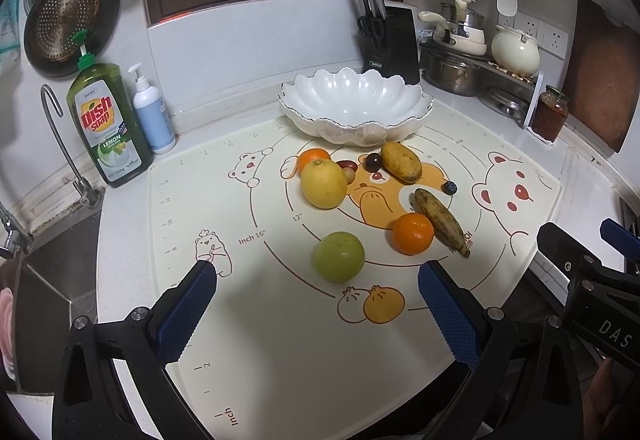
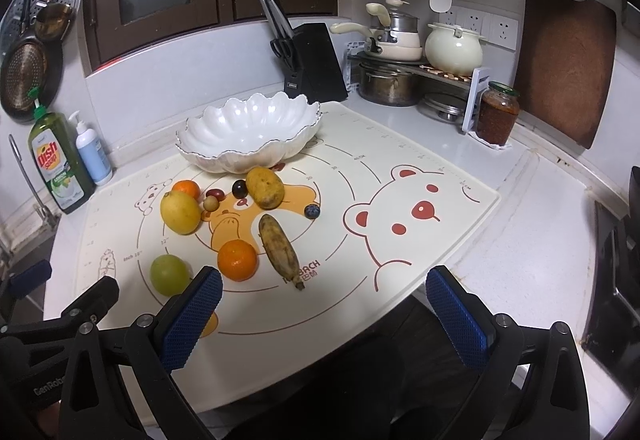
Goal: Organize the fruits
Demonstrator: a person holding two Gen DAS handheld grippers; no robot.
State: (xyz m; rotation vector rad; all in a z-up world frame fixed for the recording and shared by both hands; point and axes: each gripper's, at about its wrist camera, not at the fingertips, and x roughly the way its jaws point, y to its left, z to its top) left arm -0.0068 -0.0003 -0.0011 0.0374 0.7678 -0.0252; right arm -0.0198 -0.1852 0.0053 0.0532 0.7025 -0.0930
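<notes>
Fruit lies loose on a cream bear-print mat [image 1: 280, 340] [image 2: 420, 240]: a green apple [image 1: 338, 257] [image 2: 170, 274], an orange [image 1: 413, 233] [image 2: 237, 260], a brown-spotted banana [image 1: 440, 221] [image 2: 279, 245], a lemon [image 1: 323, 183] [image 2: 180, 211], a mango [image 1: 401, 162] [image 2: 265, 187], a second orange [image 1: 311, 158] [image 2: 187, 187], a blueberry [image 1: 449, 187] [image 2: 312, 211] and small dark fruits. An empty white scalloped bowl [image 1: 356, 105] [image 2: 248, 131] stands behind them. My left gripper [image 1: 318, 304] is open, just short of the apple. My right gripper [image 2: 324, 306] is open near the mat's front edge.
Dish soap [image 1: 106, 128] and a pump bottle [image 1: 153, 112] stand at the left by the sink [image 1: 44, 280]. A knife block [image 1: 390, 40], stacked pots [image 1: 460, 52], a jar [image 1: 550, 113] and a cutting board [image 1: 604, 72] line the back right. A stove edge [image 2: 612, 272] is at the right.
</notes>
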